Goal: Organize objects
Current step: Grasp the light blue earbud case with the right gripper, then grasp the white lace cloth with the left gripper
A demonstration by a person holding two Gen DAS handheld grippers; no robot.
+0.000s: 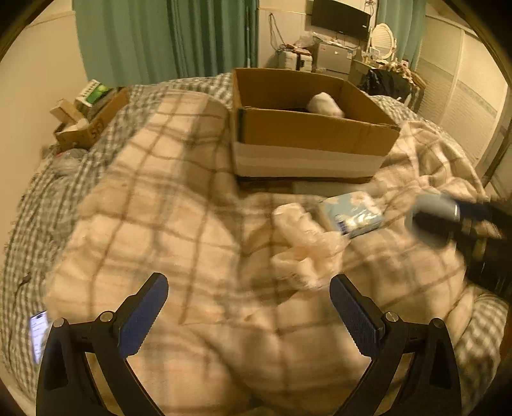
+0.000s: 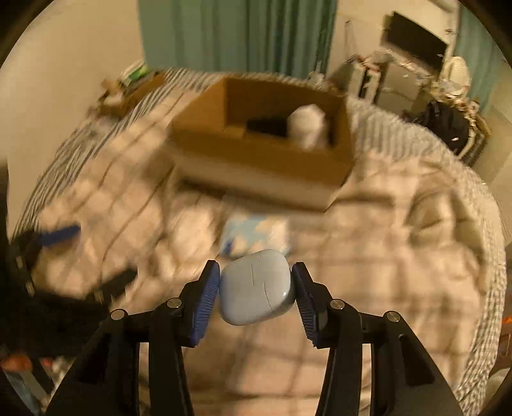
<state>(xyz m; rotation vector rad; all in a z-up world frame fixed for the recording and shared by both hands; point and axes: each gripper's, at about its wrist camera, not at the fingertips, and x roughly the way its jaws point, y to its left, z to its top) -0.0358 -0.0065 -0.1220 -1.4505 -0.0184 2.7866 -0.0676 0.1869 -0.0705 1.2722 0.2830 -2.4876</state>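
Observation:
My right gripper (image 2: 256, 283) is shut on a pale blue rounded case (image 2: 256, 286) and holds it above the plaid blanket; it also shows blurred at the right of the left wrist view (image 1: 432, 217). An open cardboard box (image 1: 307, 128) sits on the bed ahead, with a white bundle (image 1: 324, 104) and something dark inside; the right wrist view shows the box (image 2: 262, 160) too. A blue-and-white tissue pack (image 1: 352, 214) and a crumpled translucent bag (image 1: 304, 243) lie on the blanket before the box. My left gripper (image 1: 249, 304) is open and empty above the blanket.
A phone (image 1: 38, 332) lies lit at the bed's left edge. A smaller box of clutter (image 1: 86, 118) sits at the far left corner. Green curtains, a wall TV (image 1: 340, 19) and a cluttered desk stand behind the bed.

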